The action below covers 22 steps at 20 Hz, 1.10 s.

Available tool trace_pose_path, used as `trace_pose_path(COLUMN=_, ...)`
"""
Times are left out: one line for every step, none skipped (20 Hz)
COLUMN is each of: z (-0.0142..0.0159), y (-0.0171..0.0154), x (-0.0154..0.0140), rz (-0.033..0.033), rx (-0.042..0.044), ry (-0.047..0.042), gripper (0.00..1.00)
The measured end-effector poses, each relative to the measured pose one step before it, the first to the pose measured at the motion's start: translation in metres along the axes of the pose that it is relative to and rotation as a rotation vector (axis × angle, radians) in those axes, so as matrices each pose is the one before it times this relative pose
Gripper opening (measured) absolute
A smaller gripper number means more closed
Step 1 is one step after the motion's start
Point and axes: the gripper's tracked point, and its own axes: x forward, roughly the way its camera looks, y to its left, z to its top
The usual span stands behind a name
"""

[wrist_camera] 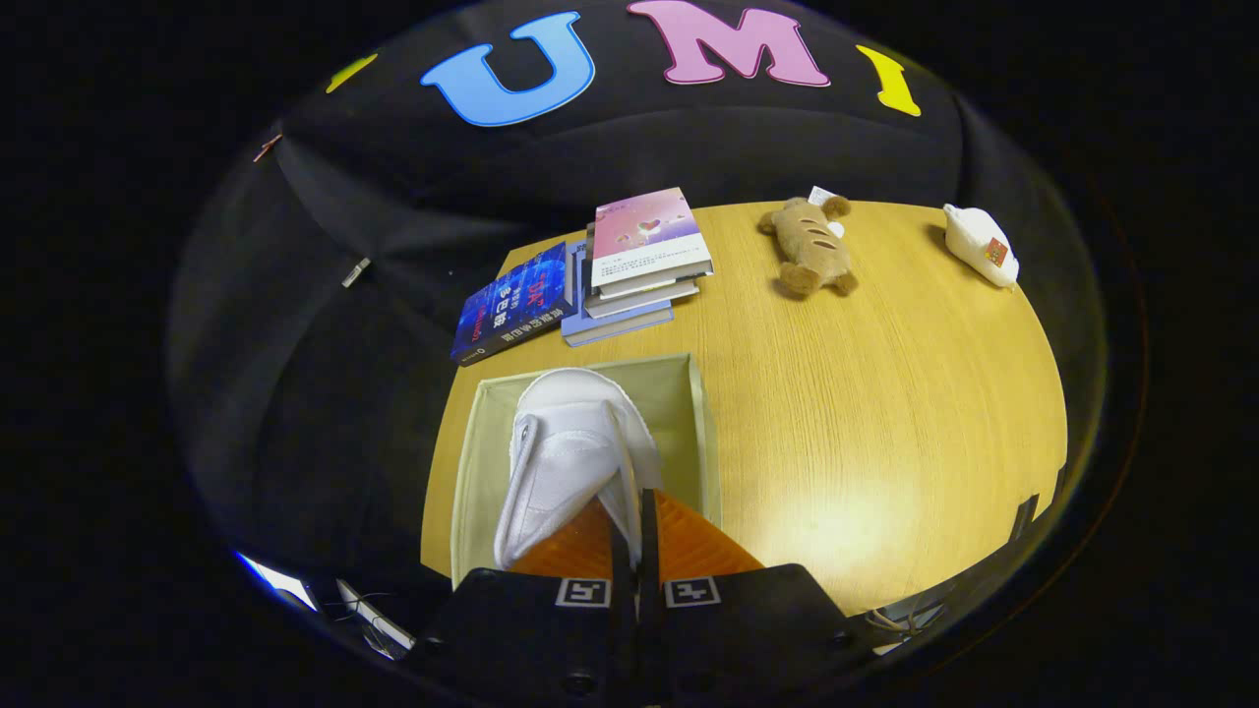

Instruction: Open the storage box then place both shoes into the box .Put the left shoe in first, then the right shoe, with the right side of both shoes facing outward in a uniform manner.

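A white shoe [566,457] hangs toe-forward over the open pale-green storage box [700,423], which stands on the wooden table just ahead of the fingers. My gripper [629,511] is shut on the shoe, both fingers pinching the thin edge of its upper at the rear. The shoe's sole side faces left and its body covers most of the box's inside. What lies under the shoe in the box is hidden.
Beyond the box lie a dark blue book [513,303] and a stack of books [644,261]. A brown plush toy [811,246] and a white object [979,244] rest at the table's far right. Bare tabletop [885,423] spreads right of the box.
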Motion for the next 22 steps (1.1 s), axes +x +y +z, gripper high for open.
trace_pose_path(z=-0.0025, y=-0.00215, x=0.00789, rz=-0.02415, rx=-0.0151, ry=0.00114, gripper=0.05)
trace_pose_path(z=-0.00245, y=-0.00299, x=0.00637, rz=-0.02244, rx=-0.0123, ry=0.00311, gripper=0.05)
trace_pose_path(z=-0.00143, y=-0.00195, x=0.00464, rz=-0.01713, rx=-0.00779, ry=0.00259, gripper=0.05)
trace_pose_path(z=-0.00193, y=-0.00132, x=0.00418, rz=-0.01021, rx=0.0021, ry=0.00283, gripper=0.05)
trace_pose_path(z=-0.00296, y=0.0002, x=0.00362, rz=-0.00339, rx=-0.00176, ry=0.00879, gripper=0.05)
trace_pose_path(z=-0.00283, y=0.00019, x=0.00183, rz=-0.00218, rx=-0.00446, ry=0.00953, gripper=0.06)
trace_pose_path(z=-0.00254, y=-0.00062, x=0.00089, rz=-0.00449, rx=-0.00944, ry=0.00282, gripper=0.06)
trace_pose_path(z=-0.00122, y=-0.00125, x=0.00204, rz=-0.0032, rx=-0.00974, ry=0.00214, gripper=0.06)
trace_pose_path(z=-0.0013, y=0.00287, x=0.00207, rz=0.00689, rx=-0.00413, ry=-0.00344, gripper=0.06)
trace_pose_path(z=0.00015, y=0.00362, x=-0.00047, rz=0.01681, rx=-0.00429, ry=0.002, gripper=0.08)
trace_pose_path(z=0.00061, y=0.0053, x=-0.00111, rz=0.01888, rx=-0.00183, ry=-0.00799, gripper=0.11)
trace_pose_path(z=0.00459, y=0.00033, x=-0.00373, rz=0.00506, rx=-0.00604, ry=-0.01958, gripper=0.2)
trace_pose_path(z=0.00667, y=0.00173, x=-0.00243, rz=0.01268, rx=-0.00847, ry=-0.02295, gripper=0.23)
trace_pose_path(z=0.0064, y=0.00127, x=-0.00492, rz=0.01521, rx=-0.01202, ry=-0.02302, gripper=0.36)
trace_pose_path(z=0.00399, y=0.00159, x=-0.0035, rz=0.01684, rx=-0.0128, ry=-0.01894, gripper=0.43)
trace_pose_path(z=0.0022, y=0.00417, x=-0.00366, rz=0.0298, rx=-0.01223, ry=-0.01403, gripper=0.61)
trace_pose_path(z=0.00096, y=0.00313, x=-0.00434, rz=0.02269, rx=-0.01465, ry=-0.01412, gripper=0.8)
trace_pose_path(z=-0.00045, y=-0.00209, x=-0.00306, rz=0.00193, rx=-0.03005, ry=-0.00987, gripper=0.98)
trace_pose_path(z=0.00143, y=-0.00501, x=-0.00376, rz=-0.00052, rx=-0.03674, ry=-0.01827, gripper=1.0)
trace_pose_path(z=-0.00016, y=-0.00261, x=-0.00356, rz=0.0043, rx=-0.03193, ry=-0.01244, gripper=0.99)
trace_pose_path(z=-0.00016, y=-0.00218, x=-0.00428, rz=0.0069, rx=-0.02853, ry=-0.01777, gripper=0.99)
trace_pose_path(z=0.00311, y=-0.00408, x=-0.00479, rz=0.00435, rx=-0.02464, ry=-0.02452, gripper=0.99)
